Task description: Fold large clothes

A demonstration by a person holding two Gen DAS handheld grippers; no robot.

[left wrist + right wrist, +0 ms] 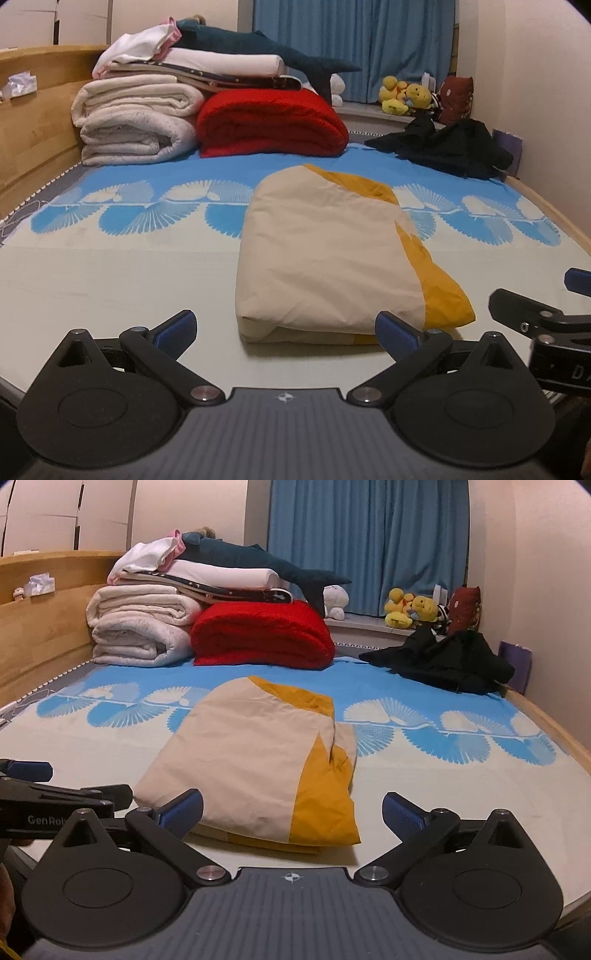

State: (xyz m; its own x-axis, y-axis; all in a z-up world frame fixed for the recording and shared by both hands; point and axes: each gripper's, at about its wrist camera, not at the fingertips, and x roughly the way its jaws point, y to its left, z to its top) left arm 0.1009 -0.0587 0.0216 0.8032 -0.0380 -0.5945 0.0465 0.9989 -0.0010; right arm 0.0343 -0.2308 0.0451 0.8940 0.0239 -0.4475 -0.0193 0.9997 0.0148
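A cream and mustard-yellow garment (325,258) lies folded into a thick rectangle on the bed, also in the right wrist view (258,771). My left gripper (286,332) is open and empty, just in front of the garment's near edge. My right gripper (291,810) is open and empty, its fingers on either side of the garment's near edge, low over the sheet. The right gripper shows at the right edge of the left wrist view (546,314); the left gripper shows at the left edge of the right wrist view (55,794).
Folded white quilts (136,118), a red blanket (269,123) and a shark plush (258,46) are stacked at the headboard. A black garment (447,147) lies at the back right. Plush toys (406,96) sit on the windowsill. The wooden bed frame (554,720) runs along the right.
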